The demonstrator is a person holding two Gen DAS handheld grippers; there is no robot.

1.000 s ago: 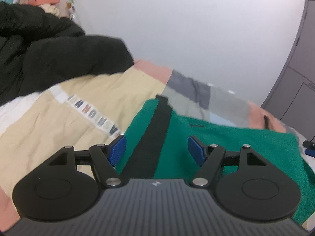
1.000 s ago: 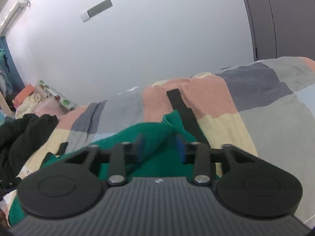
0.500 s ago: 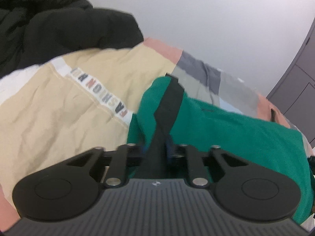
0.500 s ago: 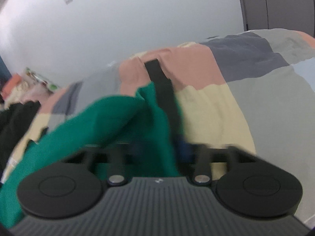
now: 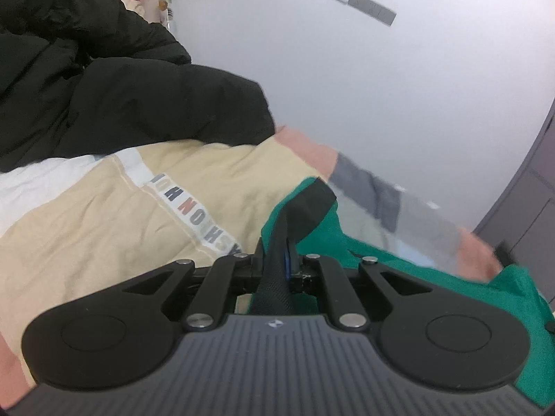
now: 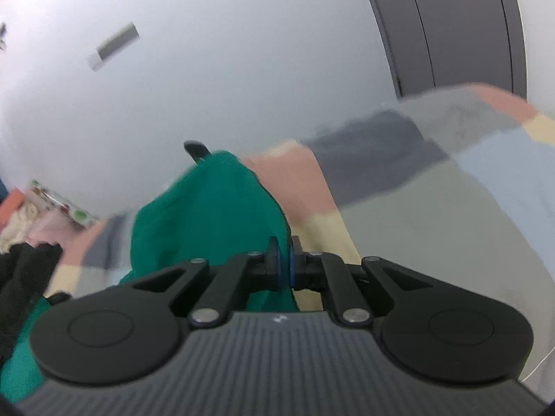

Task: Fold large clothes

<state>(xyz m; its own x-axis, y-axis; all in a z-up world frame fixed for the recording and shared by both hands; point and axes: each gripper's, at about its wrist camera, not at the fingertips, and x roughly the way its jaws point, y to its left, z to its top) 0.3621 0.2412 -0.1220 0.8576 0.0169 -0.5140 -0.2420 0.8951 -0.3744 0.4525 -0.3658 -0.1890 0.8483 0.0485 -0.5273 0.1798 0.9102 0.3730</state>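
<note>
A large green garment (image 5: 399,263) with a black stripe (image 5: 305,204) lies on a patchwork bed cover. My left gripper (image 5: 282,260) is shut on the garment's black-striped edge and lifts it off the bed. In the right wrist view my right gripper (image 6: 284,260) is shut on another edge of the same green garment (image 6: 208,208), which rises in a raised fold in front of the fingers. A black strip end (image 6: 196,149) pokes out above that fold.
A black puffy jacket (image 5: 104,79) is heaped at the left, next to a beige and white garment with a lettered band (image 5: 194,215). The patchwork bed cover (image 6: 433,187) spreads to the right. A white wall and a grey wardrobe (image 6: 451,27) stand behind.
My left gripper went from open to shut on the black-striped edge. Both grippers have lifted the green garment upward, and both views are tilted higher now.
</note>
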